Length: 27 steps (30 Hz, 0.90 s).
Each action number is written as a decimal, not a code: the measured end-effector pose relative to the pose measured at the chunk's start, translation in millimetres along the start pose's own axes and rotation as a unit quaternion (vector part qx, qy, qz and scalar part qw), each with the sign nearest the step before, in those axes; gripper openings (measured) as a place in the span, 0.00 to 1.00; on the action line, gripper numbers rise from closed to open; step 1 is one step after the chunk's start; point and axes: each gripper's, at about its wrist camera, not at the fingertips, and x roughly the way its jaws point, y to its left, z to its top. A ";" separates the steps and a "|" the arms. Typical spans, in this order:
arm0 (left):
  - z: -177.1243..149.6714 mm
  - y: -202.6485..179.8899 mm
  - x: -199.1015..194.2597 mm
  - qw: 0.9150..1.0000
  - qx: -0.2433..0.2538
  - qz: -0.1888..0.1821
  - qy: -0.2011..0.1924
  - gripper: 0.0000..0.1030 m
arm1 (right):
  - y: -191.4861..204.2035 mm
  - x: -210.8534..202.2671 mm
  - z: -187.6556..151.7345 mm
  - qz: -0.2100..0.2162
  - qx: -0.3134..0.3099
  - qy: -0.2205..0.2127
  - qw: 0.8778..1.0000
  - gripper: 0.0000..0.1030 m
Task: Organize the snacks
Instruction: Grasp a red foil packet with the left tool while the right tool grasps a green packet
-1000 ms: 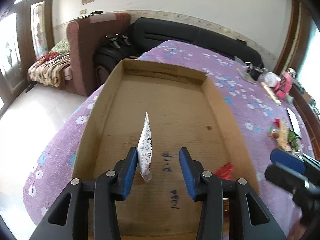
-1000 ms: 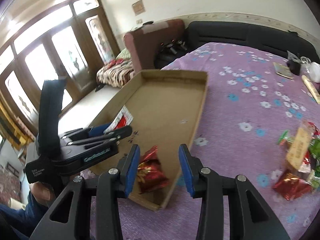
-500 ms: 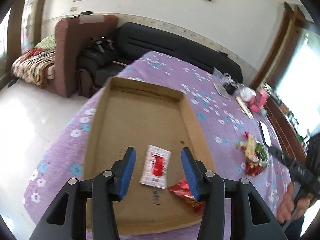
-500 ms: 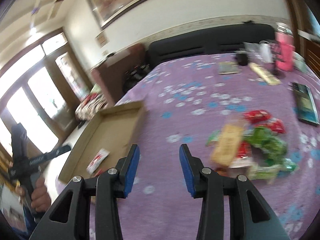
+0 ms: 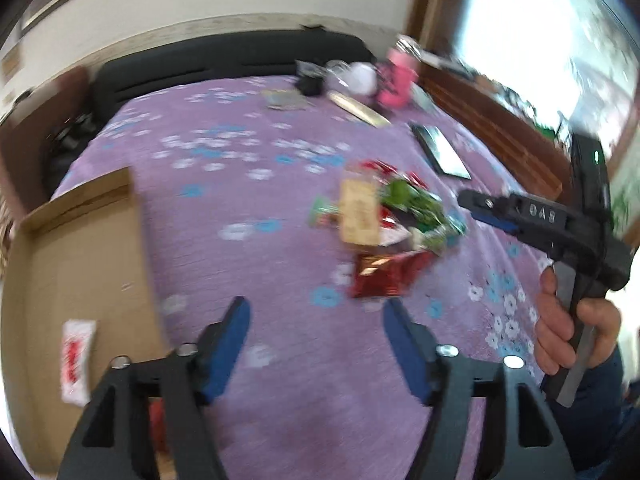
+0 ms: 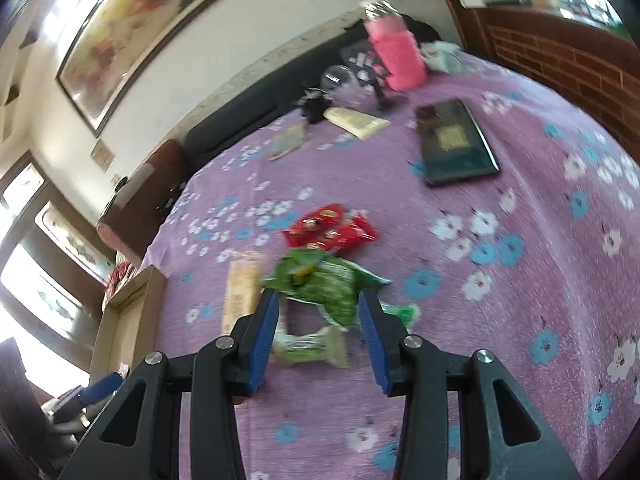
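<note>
Snack pile (image 5: 384, 216) sits mid-frame in the left wrist view, on the purple flowered cloth (image 5: 248, 256) covering the counter. In it: tan cracker pack (image 5: 358, 216), green bags (image 5: 416, 204), red foil pack (image 5: 380, 276) nearest the camera. All motion-blurred.

Right wrist view, same pile closer: two red packs (image 6: 332, 232) centre frame, green bag (image 6: 320, 284) just below them, tan pack (image 6: 240, 292) to its left, small green-white wrapper (image 6: 308, 346) lowest.

Cardboard tray (image 5: 76, 264) at left edge of left view, well apart from the pile. White-and-red sachet (image 5: 76, 356) lies flat inside it, lower left of frame. Something red shows behind the left finger; too blurred to identify.

Left tool (image 5: 316, 344): jaws have just been opening, now wide, nothing between them, over bare cloth between tray and pile.

Right tool (image 6: 316, 336): jaws at a moderate gap. Green bag and small wrapper show through the gap, pads not pressing on either. Empty. In the left view it appears at right edge (image 5: 476, 208), held by a hand (image 5: 568, 328), pointing toward the pile.

Far end of counter: pink bottle (image 6: 396, 52), dark tablet (image 6: 456, 144), flat cream box (image 6: 356, 120), clear round object (image 6: 344, 84). Black sofa (image 5: 224, 60) behind, framed painting (image 6: 136, 32) on wall, upper left of right view.
</note>
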 end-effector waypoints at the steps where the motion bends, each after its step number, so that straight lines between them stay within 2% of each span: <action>1: 2.7 -8.9 6.9 1.000 0.010 -0.004 0.006 0.72 | -3.1 2.2 0.4 0.006 0.004 0.004 1.000 0.39; 3: 8.2 -23.3 22.1 0.999 0.028 -0.001 0.017 0.74 | -4.6 3.5 -0.5 0.010 0.005 0.009 1.000 0.39; 5: 14.5 -34.6 38.6 0.999 0.043 0.003 0.024 0.82 | -4.3 7.1 -1.7 0.012 0.004 0.014 1.000 0.40; 13: 22.4 -47.6 82.8 0.997 0.054 0.036 0.037 0.82 | -7.2 20.3 -6.3 0.024 0.013 0.042 0.999 0.41; 15: 20.4 -45.1 86.7 0.997 0.049 0.040 0.040 0.74 | -7.6 24.2 -8.0 0.021 0.013 0.050 0.998 0.42; 16: 19.8 -43.0 88.0 0.997 0.045 0.041 0.042 0.59 | -6.9 26.2 -8.9 0.020 0.012 0.054 0.998 0.42; 20: 21.2 -30.1 87.2 0.998 0.025 0.049 0.041 0.42 | -0.9 33.8 -12.5 0.023 0.003 0.071 0.997 0.43; 23: 18.7 -16.2 80.7 0.998 0.001 0.048 0.042 0.39 | 8.9 39.8 -18.5 0.039 -0.019 0.091 0.995 0.43; 27: 14.9 -1.5 72.2 0.997 -0.017 0.074 0.035 0.40 | 32.0 43.1 -31.5 0.066 -0.075 0.123 0.987 0.43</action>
